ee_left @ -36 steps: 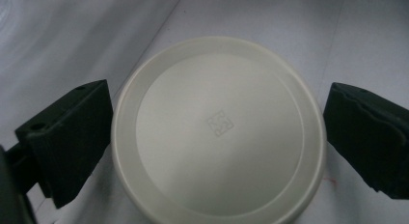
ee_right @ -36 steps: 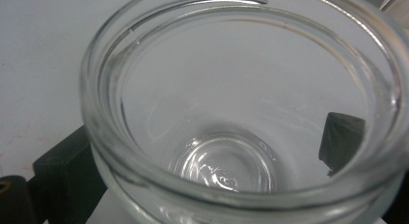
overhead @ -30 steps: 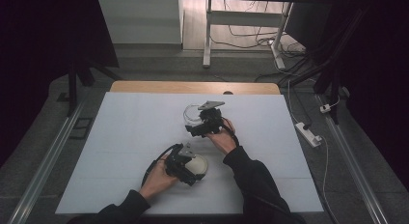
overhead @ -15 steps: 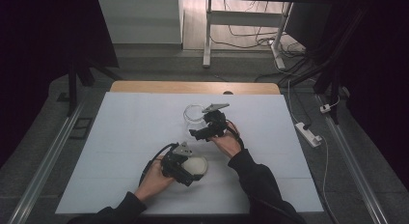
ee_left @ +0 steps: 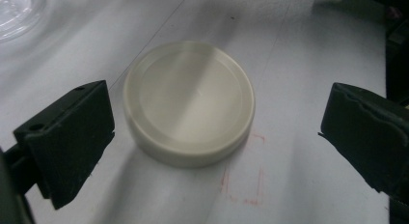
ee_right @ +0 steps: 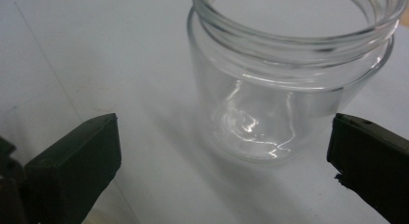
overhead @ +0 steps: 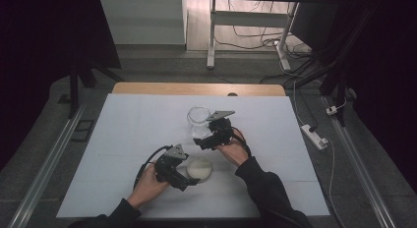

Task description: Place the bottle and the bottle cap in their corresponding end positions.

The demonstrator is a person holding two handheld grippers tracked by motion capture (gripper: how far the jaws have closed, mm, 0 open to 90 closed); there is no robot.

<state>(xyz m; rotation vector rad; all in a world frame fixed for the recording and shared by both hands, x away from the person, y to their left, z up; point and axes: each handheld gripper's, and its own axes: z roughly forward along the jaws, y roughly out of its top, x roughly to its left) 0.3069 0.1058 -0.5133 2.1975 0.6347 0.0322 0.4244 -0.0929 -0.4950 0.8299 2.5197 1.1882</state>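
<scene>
The left gripper (overhead: 191, 177) has pulled back off the cream lid (overhead: 199, 168) (jaws spread wide now), which lies flat on the table (overhead: 123, 134). The right gripper (overhead: 200, 141) has edged back from the glass jar (overhead: 198, 121).

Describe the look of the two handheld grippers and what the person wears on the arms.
Both the left gripper and the right gripper are black, each topped by a grey three-cornered plate and ending in two blocky black jaws with matte, slightly rough pads. A black cable loops from the left one. The person wears long dark sleeves down to the wrists, with bare hands.
</scene>
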